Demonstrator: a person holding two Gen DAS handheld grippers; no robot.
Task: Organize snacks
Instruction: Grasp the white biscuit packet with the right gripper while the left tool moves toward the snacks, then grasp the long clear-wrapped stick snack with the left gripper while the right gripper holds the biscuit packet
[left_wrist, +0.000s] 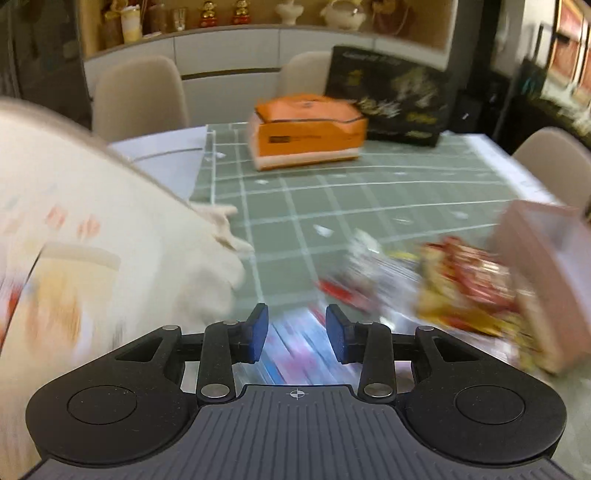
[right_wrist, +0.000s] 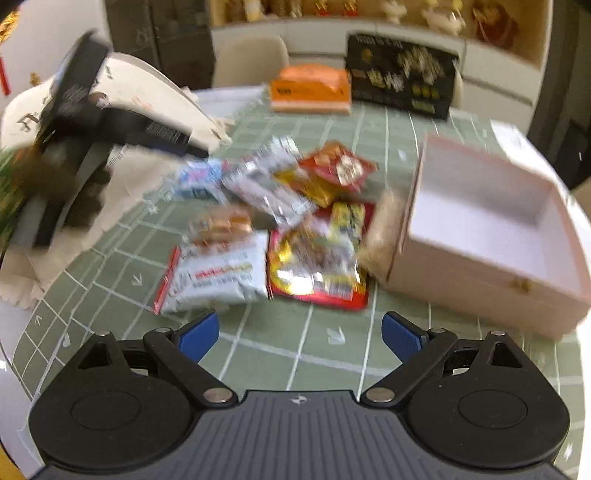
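Observation:
A pile of snack packets (right_wrist: 280, 221) lies on the green grid mat (right_wrist: 325, 350), left of an open, empty pink box (right_wrist: 491, 236). The pile holds a silver packet (right_wrist: 218, 277), a red and yellow packet (right_wrist: 317, 266) and a blue one (right_wrist: 199, 181). My right gripper (right_wrist: 300, 334) is open and empty, just in front of the pile. My left gripper (left_wrist: 297, 334) is partly open and empty, low over a blurred pink and blue packet (left_wrist: 295, 350). The left gripper also shows in the right wrist view (right_wrist: 192, 147), over the blue packet. The pile (left_wrist: 443, 284) and box (left_wrist: 543, 266) are blurred in the left wrist view.
A cream cloth bag (left_wrist: 110, 240) lies at the left, also in the right wrist view (right_wrist: 155, 96). An orange tissue pack (left_wrist: 306, 133) and a black box (left_wrist: 391, 96) stand at the table's far side. Beige chairs (left_wrist: 140, 96) surround the table.

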